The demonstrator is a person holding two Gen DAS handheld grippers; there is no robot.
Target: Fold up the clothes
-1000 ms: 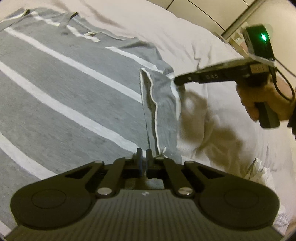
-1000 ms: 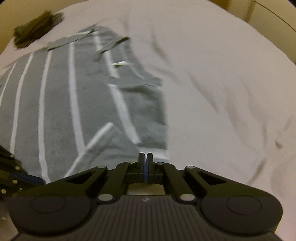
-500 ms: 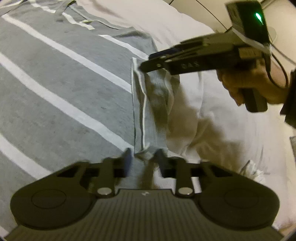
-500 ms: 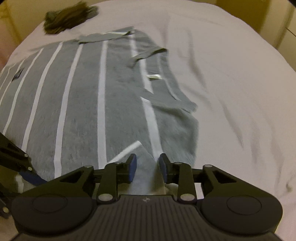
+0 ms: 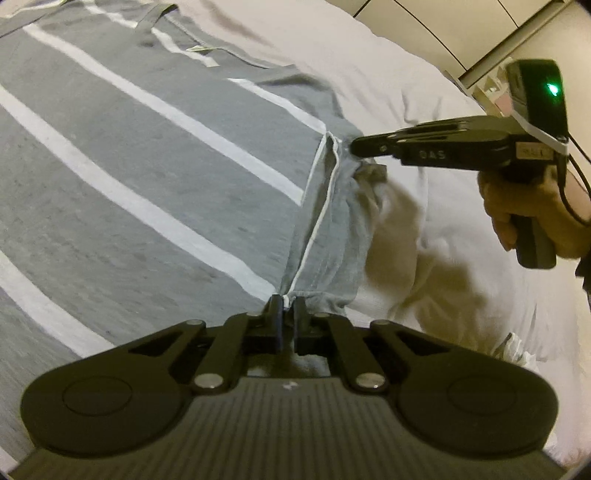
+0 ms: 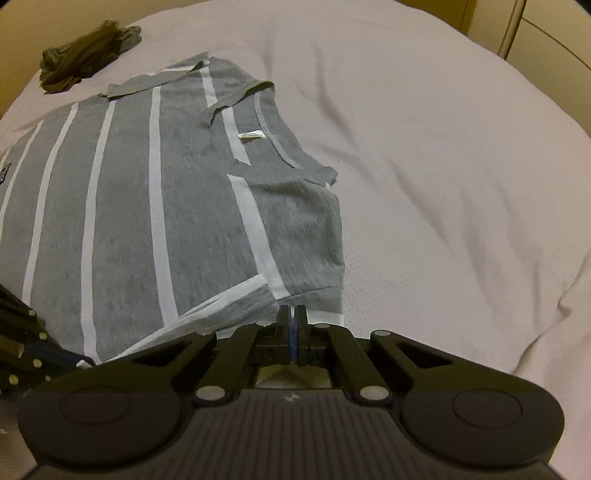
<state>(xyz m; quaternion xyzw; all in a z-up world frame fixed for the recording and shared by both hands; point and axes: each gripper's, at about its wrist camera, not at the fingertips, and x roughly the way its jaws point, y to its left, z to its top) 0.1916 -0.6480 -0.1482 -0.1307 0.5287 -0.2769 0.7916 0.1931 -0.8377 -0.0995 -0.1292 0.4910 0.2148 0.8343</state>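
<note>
A grey T-shirt with white stripes [image 5: 147, 177] lies spread flat on a white bed. Its near side edge [image 5: 325, 221] is raised in a narrow fold running between the two grippers. My left gripper [image 5: 289, 308] is shut on the lower end of that fold. In the left wrist view my right gripper [image 5: 354, 149] comes in from the right, held by a hand [image 5: 535, 214], its tip at the fold's far end. In the right wrist view the right gripper [image 6: 291, 315] is shut on the shirt's white-banded edge [image 6: 325, 316], with the shirt [image 6: 129, 206] stretching away to the left.
White bedding [image 6: 443, 166] extends wide to the right of the shirt, with soft creases. A dark bundle of clothes [image 6: 85, 51] lies at the bed's far left corner. Pale cupboard doors [image 5: 461, 26] stand beyond the bed.
Both grippers were shut a second ago, opened half a second ago, and are shut again on the shirt's edge. The right gripper has shifted along the fold.
</note>
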